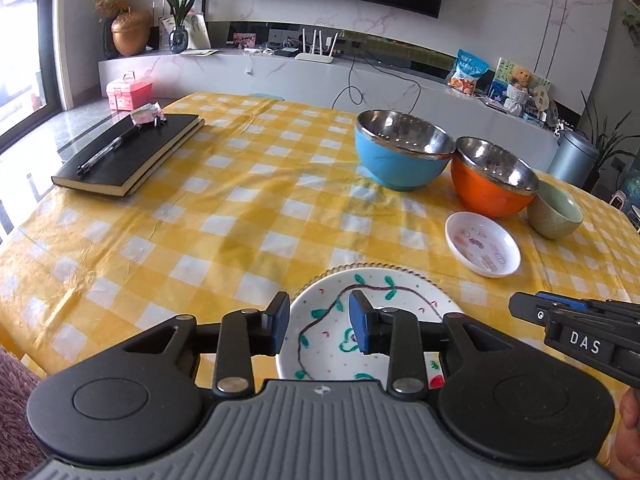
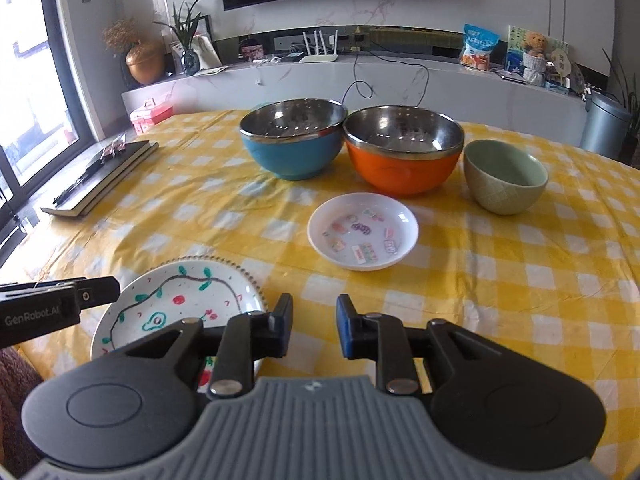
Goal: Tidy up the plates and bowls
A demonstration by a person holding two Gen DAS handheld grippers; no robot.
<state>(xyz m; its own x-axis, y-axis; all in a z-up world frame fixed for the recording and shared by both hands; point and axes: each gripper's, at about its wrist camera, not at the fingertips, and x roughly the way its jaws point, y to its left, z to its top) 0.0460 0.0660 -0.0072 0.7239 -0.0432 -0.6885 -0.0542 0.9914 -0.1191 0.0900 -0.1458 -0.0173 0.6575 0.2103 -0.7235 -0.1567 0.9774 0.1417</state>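
Plates point(image 2: 176, 312) and bowls point(image 2: 294, 138) are all lying apart on the worktop point(image 2: 520, 280), nothing stacked yet; left gripper point(image 1: 319, 322) and right gripper point(image 2: 313, 330) are hovering, fingers released, grasping nothing.

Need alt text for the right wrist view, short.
The open right gripper hovers over a yellow checked tablecloth, holding nothing. A painted plate lies at its left, a small white dish ahead, and behind that a row of blue bowl, orange bowl and green bowl.
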